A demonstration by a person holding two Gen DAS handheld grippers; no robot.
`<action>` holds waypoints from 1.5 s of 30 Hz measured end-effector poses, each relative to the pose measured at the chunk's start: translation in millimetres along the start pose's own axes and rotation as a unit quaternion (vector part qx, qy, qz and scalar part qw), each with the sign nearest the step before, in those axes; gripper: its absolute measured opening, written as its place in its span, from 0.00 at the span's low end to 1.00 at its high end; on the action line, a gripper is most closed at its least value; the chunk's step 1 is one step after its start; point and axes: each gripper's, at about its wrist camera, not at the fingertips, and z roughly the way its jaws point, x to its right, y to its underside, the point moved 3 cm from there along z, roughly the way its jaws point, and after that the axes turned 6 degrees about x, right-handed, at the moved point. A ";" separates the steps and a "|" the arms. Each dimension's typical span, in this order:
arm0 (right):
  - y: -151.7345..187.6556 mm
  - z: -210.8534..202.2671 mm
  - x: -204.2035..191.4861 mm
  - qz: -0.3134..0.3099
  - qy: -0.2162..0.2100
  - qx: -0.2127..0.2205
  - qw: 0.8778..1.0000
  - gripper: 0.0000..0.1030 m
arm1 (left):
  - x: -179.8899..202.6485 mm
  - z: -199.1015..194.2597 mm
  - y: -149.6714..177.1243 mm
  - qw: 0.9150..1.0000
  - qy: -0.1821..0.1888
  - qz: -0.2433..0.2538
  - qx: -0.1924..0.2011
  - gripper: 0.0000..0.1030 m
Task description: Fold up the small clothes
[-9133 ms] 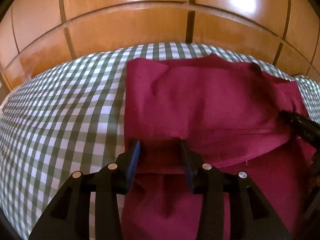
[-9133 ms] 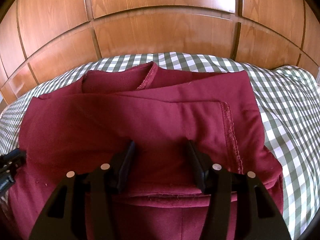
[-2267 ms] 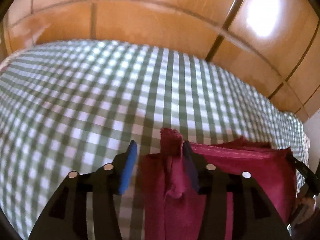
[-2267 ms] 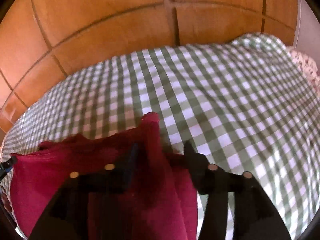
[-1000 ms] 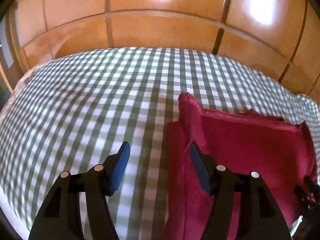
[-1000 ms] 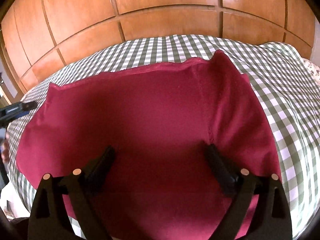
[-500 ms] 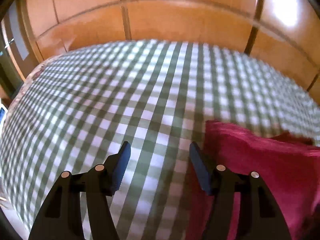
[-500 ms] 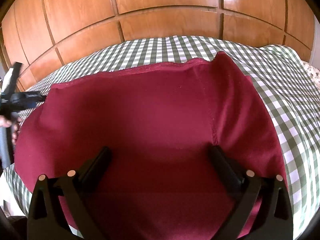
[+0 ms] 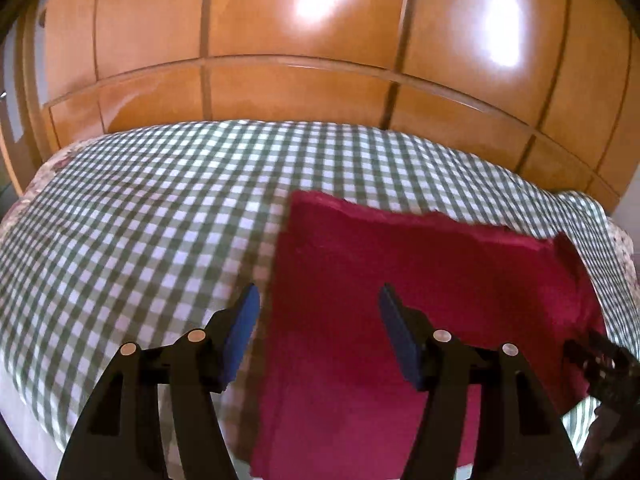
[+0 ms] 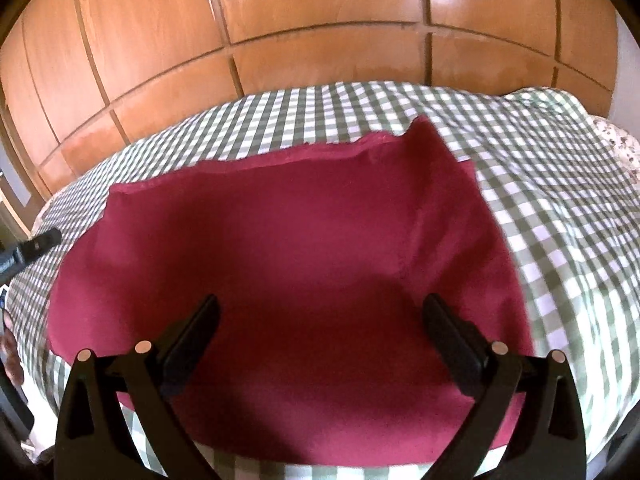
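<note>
With both tools spread wide and holding nothing, a fold looks just laid down.
Left tool (image 9: 318,330) and right tool (image 10: 320,334) hover above the red garment (image 10: 280,260), flat on the checked bed (image 9: 140,220); next likely calls for regrasping an edge.

Matt maroon cloth garment (image 10: 280,248), woven checked bedcover (image 9: 132,220), glossy wooden panels (image 9: 300,84)

- Bright daylight fills both views.
- Big white shiny spots glare on the wooden panels (image 9: 320,8).
- The checked cloth (image 10: 560,208) looks smeared and blurry on the right.
- Edges bend round, and the corners go black.
- A soft shadow lies on the red garment (image 10: 304,280).
</note>
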 end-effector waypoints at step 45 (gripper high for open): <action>-7.5 -21.1 58.1 0.034 0.076 0.006 0.996 0.02 | 23.6 10.8 36.8 0.997 0.008 0.062 -0.036 0.68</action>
